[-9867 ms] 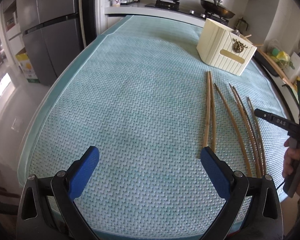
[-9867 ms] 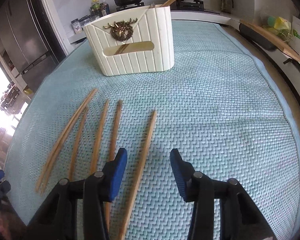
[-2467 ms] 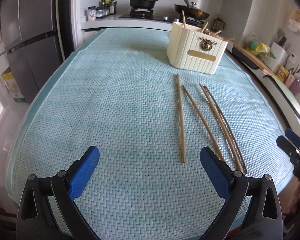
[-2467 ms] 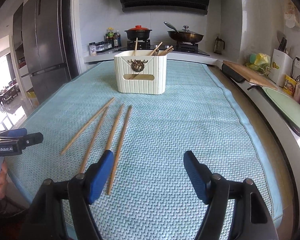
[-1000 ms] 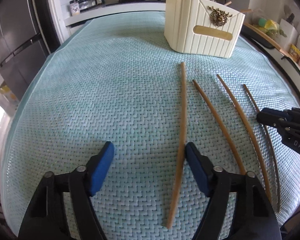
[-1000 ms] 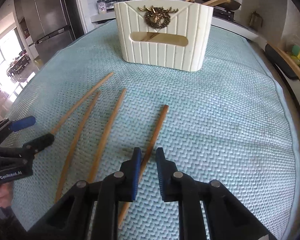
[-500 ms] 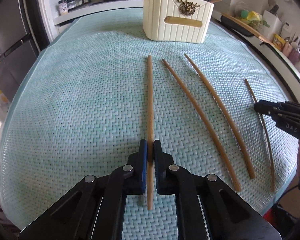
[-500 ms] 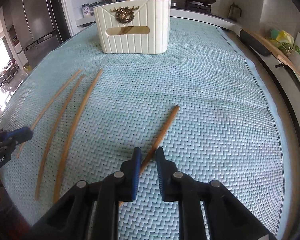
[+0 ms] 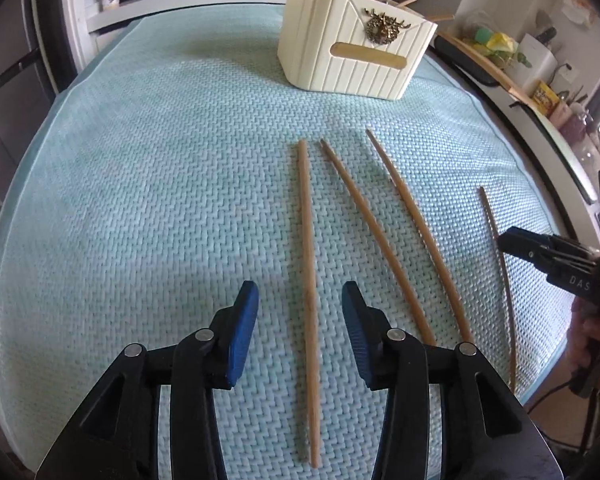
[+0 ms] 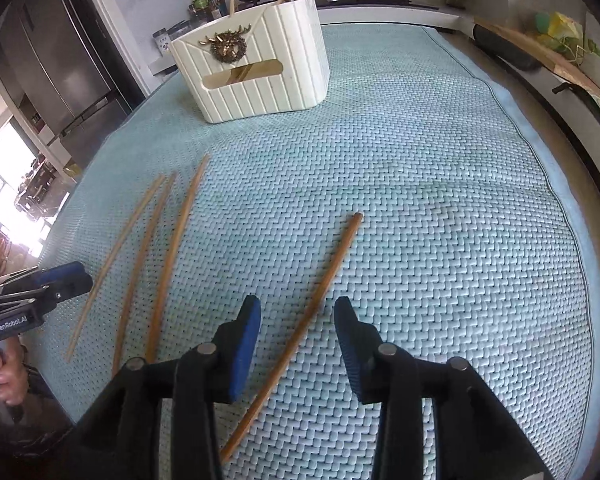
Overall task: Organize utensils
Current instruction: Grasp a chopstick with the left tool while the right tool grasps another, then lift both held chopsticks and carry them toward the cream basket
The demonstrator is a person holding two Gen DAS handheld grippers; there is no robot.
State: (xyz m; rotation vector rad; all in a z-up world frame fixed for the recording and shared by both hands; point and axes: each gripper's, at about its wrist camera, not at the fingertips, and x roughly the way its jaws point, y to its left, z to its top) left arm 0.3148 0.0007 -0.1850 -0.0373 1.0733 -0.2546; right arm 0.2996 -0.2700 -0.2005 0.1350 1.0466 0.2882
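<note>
Chopsticks lie loose on the teal mat (image 9: 140, 200) in front of the cream holder (image 9: 352, 56) (more sticks poke from its top). One chopstick (image 9: 308, 280) lies between the spread fingers of the left gripper (image 9: 300, 312), untouched. Another chopstick (image 10: 316, 304) lies slantwise between the parted fingers of the right gripper (image 10: 296, 324).

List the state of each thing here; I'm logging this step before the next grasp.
Left gripper: open, straddling a chopstick, not gripping.
Right gripper: open, straddling a chopstick.
Leftmost chopstick: flat on the mat.
Rightmost chopstick: flat, apart from the others.
Two middle chopsticks: flat, untouched.
Holder: upright, chopsticks inside.
</note>
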